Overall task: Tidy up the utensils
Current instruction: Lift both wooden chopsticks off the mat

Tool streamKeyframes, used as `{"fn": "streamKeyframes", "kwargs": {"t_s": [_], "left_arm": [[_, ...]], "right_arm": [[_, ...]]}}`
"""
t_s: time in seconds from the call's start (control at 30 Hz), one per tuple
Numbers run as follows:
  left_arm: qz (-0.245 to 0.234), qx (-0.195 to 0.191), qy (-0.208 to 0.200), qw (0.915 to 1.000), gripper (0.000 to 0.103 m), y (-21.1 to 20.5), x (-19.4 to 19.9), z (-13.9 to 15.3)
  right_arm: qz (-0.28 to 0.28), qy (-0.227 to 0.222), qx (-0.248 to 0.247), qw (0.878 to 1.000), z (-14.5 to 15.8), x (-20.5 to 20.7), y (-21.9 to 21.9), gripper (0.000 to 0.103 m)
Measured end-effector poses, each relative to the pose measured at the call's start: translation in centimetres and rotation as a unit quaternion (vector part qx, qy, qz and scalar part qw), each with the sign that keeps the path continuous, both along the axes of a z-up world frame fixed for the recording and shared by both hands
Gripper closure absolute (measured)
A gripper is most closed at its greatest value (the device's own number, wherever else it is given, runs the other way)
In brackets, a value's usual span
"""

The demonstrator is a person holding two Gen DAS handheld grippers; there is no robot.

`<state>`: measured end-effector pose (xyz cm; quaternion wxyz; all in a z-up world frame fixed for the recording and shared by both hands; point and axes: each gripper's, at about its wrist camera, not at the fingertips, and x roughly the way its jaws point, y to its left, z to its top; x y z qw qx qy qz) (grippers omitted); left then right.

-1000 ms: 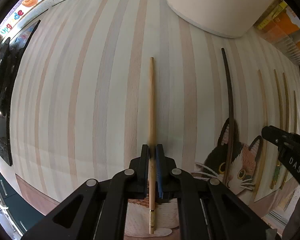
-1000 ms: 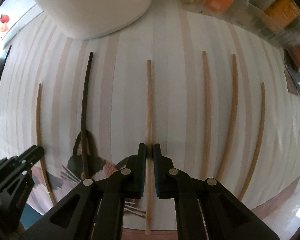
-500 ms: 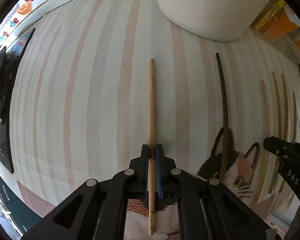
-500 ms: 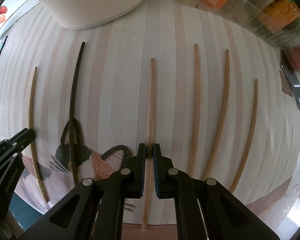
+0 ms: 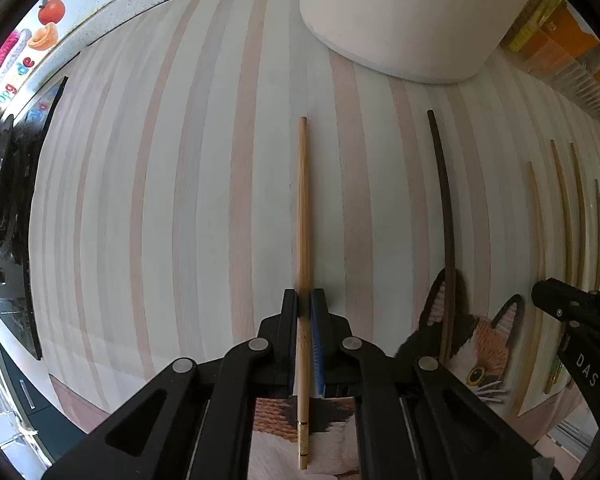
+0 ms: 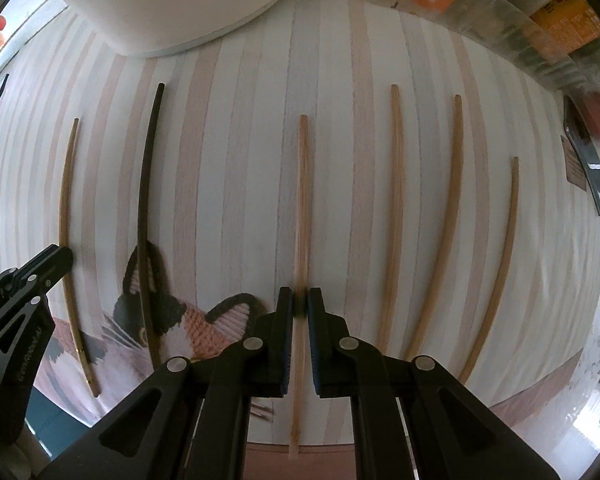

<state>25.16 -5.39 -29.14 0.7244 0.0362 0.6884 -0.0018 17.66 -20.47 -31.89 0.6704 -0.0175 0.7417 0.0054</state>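
Observation:
My left gripper (image 5: 304,300) is shut on a light wooden chopstick (image 5: 303,208) with a gold band near its butt end. It points away over the striped placemat (image 5: 160,200). My right gripper (image 6: 300,300) is shut on another light wooden chopstick (image 6: 302,200), also pointing away. A black chopstick (image 6: 146,200) lies on the mat between the two grippers; it also shows in the left wrist view (image 5: 444,216). Three more wooden chopsticks (image 6: 394,208) lie in a row right of my right gripper. The left gripper shows in the right wrist view (image 6: 66,254).
A large white round container (image 5: 412,16) stands at the far edge of the mat; it also shows in the right wrist view (image 6: 172,4). The mat has a cat picture (image 5: 480,344) at its near edge. Colourful boxes (image 6: 500,8) line the far right.
Both grippers have lifted slightly and shifted left with their chopsticks still held; the mat and the white container appear to slide right in the views.

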Motion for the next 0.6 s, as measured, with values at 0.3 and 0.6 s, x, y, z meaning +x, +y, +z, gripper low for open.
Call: {"fn": "streamKeyframes", "kwargs": {"t_s": [0.3,0.6], "left_arm": [[-0.007,-0.017,-0.013,0.9997,0.099,0.3,-1.6,2.0],[-0.021,-0.045,-0.073,0.996,0.099,1.0,-3.1,7.9]], "right_arm": [[-0.027,-0.017,0.031,0.999,0.7,-0.7,-1.1,0.096],[-0.051,-0.066,0.086,0.993,5.0,-1.3,-3.2,0.096]]}}
